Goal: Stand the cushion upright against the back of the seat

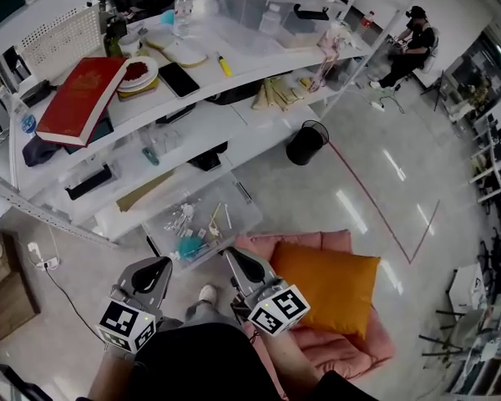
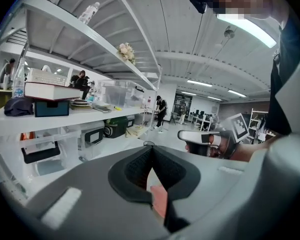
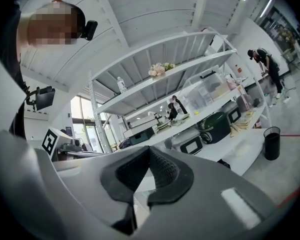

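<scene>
The orange cushion is lying with its broad face up on the pink seat, low and right of centre in the head view, its wider side running across the picture; the strip of pink padding showing along its upper edge is probably the back of the seat, though from this steep angle it could as well be an arm. The right gripper is hovering just beside the cushion's left corner, not touching it, and its jaws are pressing together with nothing between them, as its own view is showing the two dark pads meeting at the tips. The left gripper is hanging further left, over the floor and well apart from the cushion; its jaws are likewise closing to a bare slit and holding nothing, with only a sliver of pink, likely the seat, showing below the pads. Both grippers are pointing up the picture toward the white shelves and the clear bin beneath them, so the cushion is sitting off to the right of both sets of jaws instead of in front of them; the right hand is plainly the nearer one. The task is looking not yet begun: the coming move is calling for the jaws to open and swing right toward the cushion's near edge, so that it can be tipped up along its wide side and leaned against the padding behind it.
</scene>
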`<state>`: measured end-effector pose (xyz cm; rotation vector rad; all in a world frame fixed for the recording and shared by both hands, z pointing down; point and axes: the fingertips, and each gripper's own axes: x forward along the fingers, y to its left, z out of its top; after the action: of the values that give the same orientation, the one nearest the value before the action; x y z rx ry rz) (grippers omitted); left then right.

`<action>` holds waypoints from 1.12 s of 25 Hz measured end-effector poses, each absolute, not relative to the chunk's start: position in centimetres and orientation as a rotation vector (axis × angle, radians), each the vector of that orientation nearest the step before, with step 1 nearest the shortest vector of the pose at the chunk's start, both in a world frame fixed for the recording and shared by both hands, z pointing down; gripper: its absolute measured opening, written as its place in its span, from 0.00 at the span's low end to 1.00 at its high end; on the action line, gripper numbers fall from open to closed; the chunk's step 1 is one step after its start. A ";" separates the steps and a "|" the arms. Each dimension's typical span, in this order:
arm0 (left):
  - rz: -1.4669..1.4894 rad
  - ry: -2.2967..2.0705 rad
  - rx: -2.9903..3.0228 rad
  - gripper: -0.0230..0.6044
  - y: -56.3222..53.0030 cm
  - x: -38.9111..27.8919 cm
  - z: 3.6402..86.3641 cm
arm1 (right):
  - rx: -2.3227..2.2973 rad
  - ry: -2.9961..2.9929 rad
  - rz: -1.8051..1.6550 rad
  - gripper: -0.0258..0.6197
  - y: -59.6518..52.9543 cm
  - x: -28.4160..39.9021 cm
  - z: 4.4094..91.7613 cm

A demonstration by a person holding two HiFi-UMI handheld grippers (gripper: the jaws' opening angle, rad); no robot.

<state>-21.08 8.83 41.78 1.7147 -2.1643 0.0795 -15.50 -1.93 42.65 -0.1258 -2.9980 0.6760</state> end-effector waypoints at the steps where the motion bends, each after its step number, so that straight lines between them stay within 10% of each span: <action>1: 0.083 -2.154 1.729 0.07 8.1 -21.2 41.8 | -0.105 -3.000 0.681 0.05 -2.6 -15.5 42.7; 28: 0.182 -1.432 2.423 0.10 -1.3 -15.0 42.5 | 1.247 -2.885 0.596 0.05 -8.5 1.6 41.6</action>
<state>-15.04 -1.28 42.49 2.4234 -1.4316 0.1817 1.59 -8.53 41.59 1.2472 -2.8854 0.5965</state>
